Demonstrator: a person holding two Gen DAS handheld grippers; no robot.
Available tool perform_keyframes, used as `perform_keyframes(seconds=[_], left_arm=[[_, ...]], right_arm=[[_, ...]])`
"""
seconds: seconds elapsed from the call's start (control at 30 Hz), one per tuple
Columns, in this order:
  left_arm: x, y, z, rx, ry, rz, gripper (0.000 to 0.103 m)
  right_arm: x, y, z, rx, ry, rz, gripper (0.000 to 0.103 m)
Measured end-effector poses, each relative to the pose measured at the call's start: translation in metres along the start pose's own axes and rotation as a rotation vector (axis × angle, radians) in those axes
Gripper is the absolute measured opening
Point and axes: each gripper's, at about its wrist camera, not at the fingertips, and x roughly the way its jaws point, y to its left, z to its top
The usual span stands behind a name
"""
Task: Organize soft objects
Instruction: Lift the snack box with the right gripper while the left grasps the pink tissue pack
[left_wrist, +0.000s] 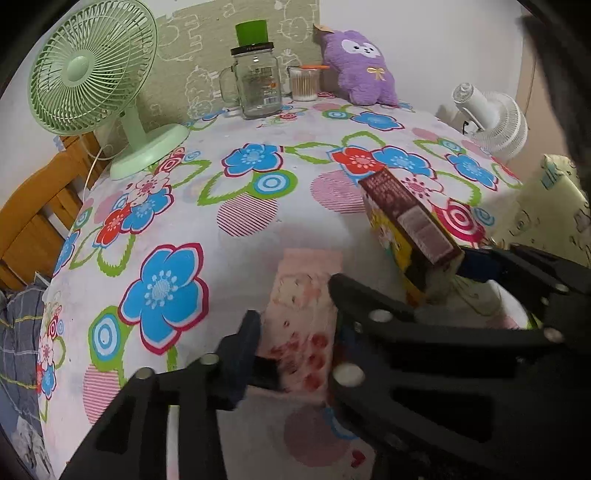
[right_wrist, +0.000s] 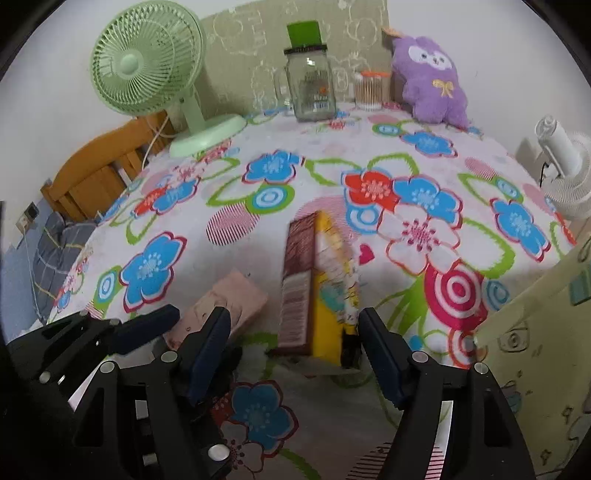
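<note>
On the flowered table (left_wrist: 258, 236), left tongs (left_wrist: 295, 328) pinch a pink packet (left_wrist: 306, 295); right tongs (right_wrist: 291, 332) stand open around a tilted yellow-brown box (right_wrist: 317, 288), not gripping it.

1. The surface (right_wrist: 332, 155) wore a matt printed floral cloth.
2. The purple toy (right_wrist: 432, 85) looked plush and fuzzy.
3. The jar (right_wrist: 314, 92) was clear, glossy glass.
4. The green fan (right_wrist: 147, 62) looked like smooth plastic.
5. The box (right_wrist: 317, 280) was printed cardboard.
6. The pink pack (left_wrist: 306, 314) had a soft, wrinkled plastic wrap.
7. The headboard (right_wrist: 99, 173) was varnished wood.
</note>
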Motion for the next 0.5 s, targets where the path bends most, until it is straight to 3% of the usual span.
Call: perform_keyframes(seconds=[0.03,0.13,0.2,0.33,0.5], left_arm=[[-0.001,0.001,-0.001,-0.006,0.004,-0.006,0.042],[-0.001,0.006,-0.003,-0.045,0.009,-0.028,0.041],[-0.003,0.006,-0.005,-0.055,0.005,-0.023,0.041],[-0.006,0.002,-0.010,-0.065,-0.008,0.013,0.040],[-0.010,-0.001,-0.013,-0.071,-0.019,0.047,0.039]], right_arm=[[0.001,0.000,-0.001,-0.001,0.000,-0.004,0.071],[0.000,0.001,-0.003,-0.025,-0.007,-0.056,0.046],[-0.001,0.001,-0.004,-0.036,-0.008,-0.070,0.039],[-0.003,0.000,-0.006,-0.047,-0.007,-0.068,0.030],[-0.010,0.002,-0.011,-0.059,-0.011,-0.058,0.028]])
